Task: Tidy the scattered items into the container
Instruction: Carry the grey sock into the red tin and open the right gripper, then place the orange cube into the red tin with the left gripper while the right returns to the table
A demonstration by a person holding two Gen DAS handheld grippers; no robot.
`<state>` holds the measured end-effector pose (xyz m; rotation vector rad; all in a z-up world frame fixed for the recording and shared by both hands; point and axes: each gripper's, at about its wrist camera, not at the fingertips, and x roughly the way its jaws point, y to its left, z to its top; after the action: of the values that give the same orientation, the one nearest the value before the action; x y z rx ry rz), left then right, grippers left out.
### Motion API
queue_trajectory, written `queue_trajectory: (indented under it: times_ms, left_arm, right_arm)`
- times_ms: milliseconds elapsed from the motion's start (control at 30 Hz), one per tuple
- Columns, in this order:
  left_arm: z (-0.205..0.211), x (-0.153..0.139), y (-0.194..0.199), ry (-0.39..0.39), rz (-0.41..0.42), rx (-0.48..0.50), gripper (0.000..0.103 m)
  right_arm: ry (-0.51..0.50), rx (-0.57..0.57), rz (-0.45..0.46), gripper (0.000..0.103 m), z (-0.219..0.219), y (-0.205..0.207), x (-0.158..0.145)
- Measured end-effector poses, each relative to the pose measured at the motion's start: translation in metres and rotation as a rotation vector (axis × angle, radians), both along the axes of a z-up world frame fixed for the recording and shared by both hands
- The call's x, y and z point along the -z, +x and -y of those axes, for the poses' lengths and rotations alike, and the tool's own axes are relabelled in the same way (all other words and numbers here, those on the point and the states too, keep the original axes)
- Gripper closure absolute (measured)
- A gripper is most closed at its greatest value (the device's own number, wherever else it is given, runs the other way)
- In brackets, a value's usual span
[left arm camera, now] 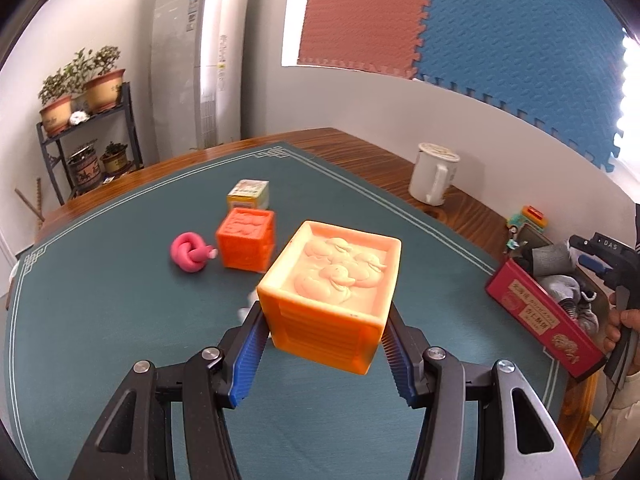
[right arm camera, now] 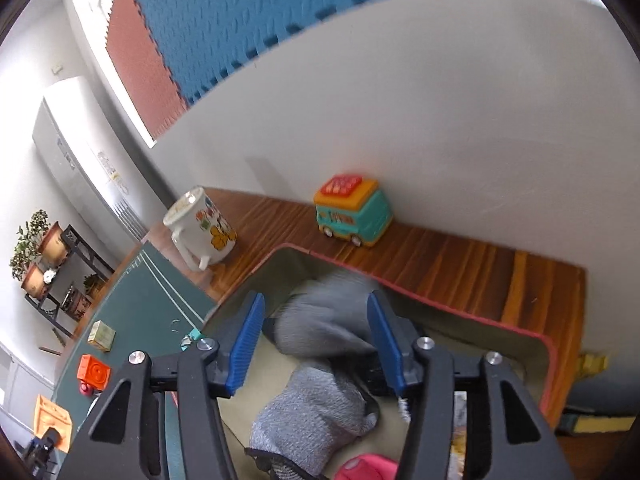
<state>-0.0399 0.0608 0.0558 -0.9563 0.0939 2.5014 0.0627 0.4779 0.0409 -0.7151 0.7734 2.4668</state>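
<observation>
My left gripper [left arm camera: 325, 322] is shut on a light orange cube with ducks in relief [left arm camera: 332, 290] and holds it above the green mat [left arm camera: 100, 320]. On the mat lie a darker orange cube [left arm camera: 246, 239], a pink knotted toy [left arm camera: 190, 256] and a small yellow box [left arm camera: 248, 195]. The red container [left arm camera: 544, 320] sits at the right table edge with grey socks [left arm camera: 560, 284] in it. My right gripper [right arm camera: 316, 330] is open above the container [right arm camera: 440, 300]; a blurred grey sock [right arm camera: 324, 320] lies between its fingers and another grey sock [right arm camera: 316, 408] lies below.
A white mug [left arm camera: 434, 176] and a teal toy van [right arm camera: 352, 212] stand on the wooden table [right arm camera: 460, 264] by the wall. A plant shelf [left arm camera: 88, 136] and an air conditioner [left arm camera: 192, 60] stand beyond the table. A pink item [right arm camera: 364, 468] lies in the container.
</observation>
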Motion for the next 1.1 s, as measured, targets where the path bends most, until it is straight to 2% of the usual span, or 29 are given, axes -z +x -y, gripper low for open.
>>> queue_trajectory:
  times_ms: [367, 567, 767, 967, 1100]
  left_arm:
    - [-0.102, -0.017, 0.023, 0.019, -0.005, 0.179, 0.046]
    - [-0.170, -0.027, 0.036, 0.029, -0.019, 0.297, 0.046]
    - [-0.225, -0.021, 0.038, 0.023, 0.003, 0.368, 0.046]
    - [-0.260, -0.008, 0.034, -0.012, 0.030, 0.410, 0.044]
    - [-0.260, -0.003, 0.031, -0.022, 0.036, 0.404, 0.036]
  right_arm:
    - [0.051, -0.045, -0.131, 0.045, 0.008, 0.052, -0.031]
    - [0.073, -0.046, -0.144, 0.041, 0.003, 0.077, -0.034]
    - [0.073, -0.028, -0.151, 0.040, -0.007, 0.093, -0.033]
    - [0.055, -0.029, -0.142, 0.040, -0.013, 0.094, -0.027]
    - [0.047, -0.040, -0.139, 0.040, -0.011, 0.090, -0.024]
